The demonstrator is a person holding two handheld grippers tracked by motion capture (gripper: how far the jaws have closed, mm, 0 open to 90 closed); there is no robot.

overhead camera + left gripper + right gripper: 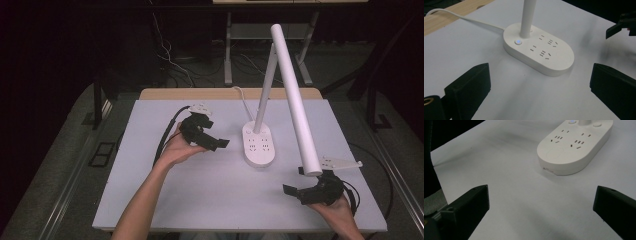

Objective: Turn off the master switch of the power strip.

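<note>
Here the white lamp base (258,144) with its sockets stands mid-table on the grey table (150,175), touching neither gripper. The left gripper (220,143) hovers just left of it, jaws wide; the right gripper (290,191) sits near-right, jaws also wide, holding nothing.

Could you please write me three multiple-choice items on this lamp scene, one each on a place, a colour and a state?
1. Where does the lamp base stand?
A. Between the two tools
B. Left of both tools
C. On the floor

2. What colour is the lit button on the base?
A. Red
B. Blue
C. Green

3. How do the left tool and right tool stand?
A. Both open, empty
B. Both shut on the lamp
C. One gripping the cord

Key: 1 A, the high view shows a tool on either side; 2 B, it glows blue in the left gripper view; 3 A, each tool's jaws are wide apart.
</note>
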